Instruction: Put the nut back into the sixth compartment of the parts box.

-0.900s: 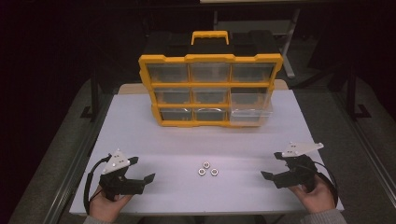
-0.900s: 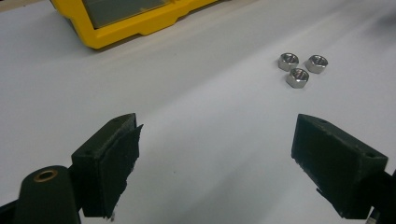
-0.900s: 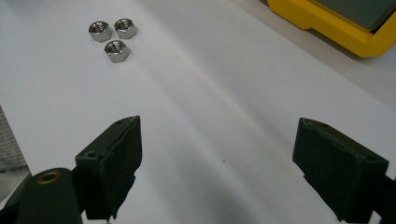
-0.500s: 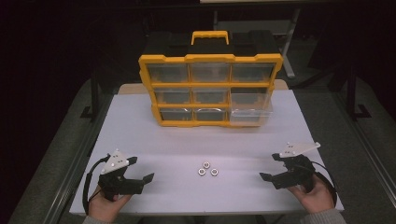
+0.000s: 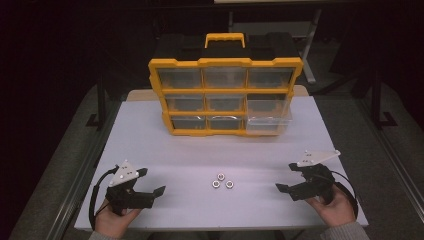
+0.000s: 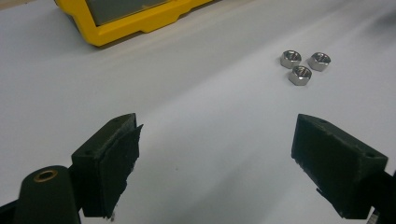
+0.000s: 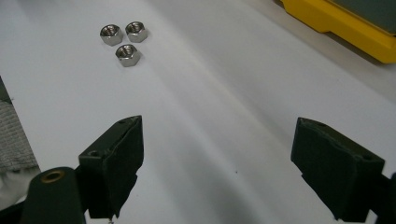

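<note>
3 small silver hexagonal metal nuts lie in a tight cluster near the front middle of a white rectangular table, each flat on a face with its threaded bore up, the 3 touching or nearly so. Behind them, toward the far edge, stands a yellow-framed plastic organiser cabinet with clear drawers and a black-and-yellow carry handle; its lower right drawer sits pulled forward of the frame. The left gripper, held at the front left corner, has its black jaws spread wide with nothing between them; the right gripper, at the front right, is likewise spread and empty. Both sit well apart from the nuts. The left gripper view brings the nuts close enough to show their threads, beyond the right jaw, with a corner of the yellow frame at top. The high view alone takes in the drawers and the grey three-cornered plates.
</note>
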The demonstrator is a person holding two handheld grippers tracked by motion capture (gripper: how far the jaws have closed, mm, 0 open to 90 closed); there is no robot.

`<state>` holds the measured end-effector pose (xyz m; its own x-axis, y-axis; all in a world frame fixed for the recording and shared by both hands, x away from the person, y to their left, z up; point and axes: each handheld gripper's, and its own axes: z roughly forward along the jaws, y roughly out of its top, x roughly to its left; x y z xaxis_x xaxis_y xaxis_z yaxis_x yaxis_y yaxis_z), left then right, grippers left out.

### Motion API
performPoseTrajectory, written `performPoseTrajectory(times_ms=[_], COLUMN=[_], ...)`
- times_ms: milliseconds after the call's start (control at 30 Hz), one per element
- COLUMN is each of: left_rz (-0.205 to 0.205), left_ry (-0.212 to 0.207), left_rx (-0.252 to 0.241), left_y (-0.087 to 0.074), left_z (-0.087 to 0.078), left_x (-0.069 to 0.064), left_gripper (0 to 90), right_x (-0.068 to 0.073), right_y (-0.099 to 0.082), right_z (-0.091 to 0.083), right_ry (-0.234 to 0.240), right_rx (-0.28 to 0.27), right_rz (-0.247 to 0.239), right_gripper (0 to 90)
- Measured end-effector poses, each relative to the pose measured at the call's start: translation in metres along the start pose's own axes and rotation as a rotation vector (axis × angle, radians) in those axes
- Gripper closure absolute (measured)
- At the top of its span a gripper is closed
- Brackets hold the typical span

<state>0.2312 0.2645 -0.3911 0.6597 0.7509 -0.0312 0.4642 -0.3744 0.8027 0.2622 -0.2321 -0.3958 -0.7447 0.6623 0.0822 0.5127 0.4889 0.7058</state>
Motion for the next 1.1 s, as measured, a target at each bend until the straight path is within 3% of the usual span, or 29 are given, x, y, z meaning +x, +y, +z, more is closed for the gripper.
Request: performPoseTrajectory(times_ms=[533, 833, 1100], left_rz=[0.027, 0.015, 0.029], left_ry=[0.002, 0.003, 0.004], left_rx=[0.017, 0.024, 0.028], left_y=[-0.001, -0.001, -0.001], left_z=[0.002, 0.002, 0.001], left_x=[0.001, 0.001, 0.002], left_gripper=[14.7, 14.7, 14.7], right_x=[0.008, 0.02, 0.031], right_y=[0.024, 0.045, 0.061], right_z=[0.006, 0.017, 0.03], right_ry=[0.034, 0.066, 0.102], right_rx=[0.022, 0.061, 0.084], right_rz=[-0.031, -0.088, -0.126], right_gripper=[20.6, 24.1, 27.0])
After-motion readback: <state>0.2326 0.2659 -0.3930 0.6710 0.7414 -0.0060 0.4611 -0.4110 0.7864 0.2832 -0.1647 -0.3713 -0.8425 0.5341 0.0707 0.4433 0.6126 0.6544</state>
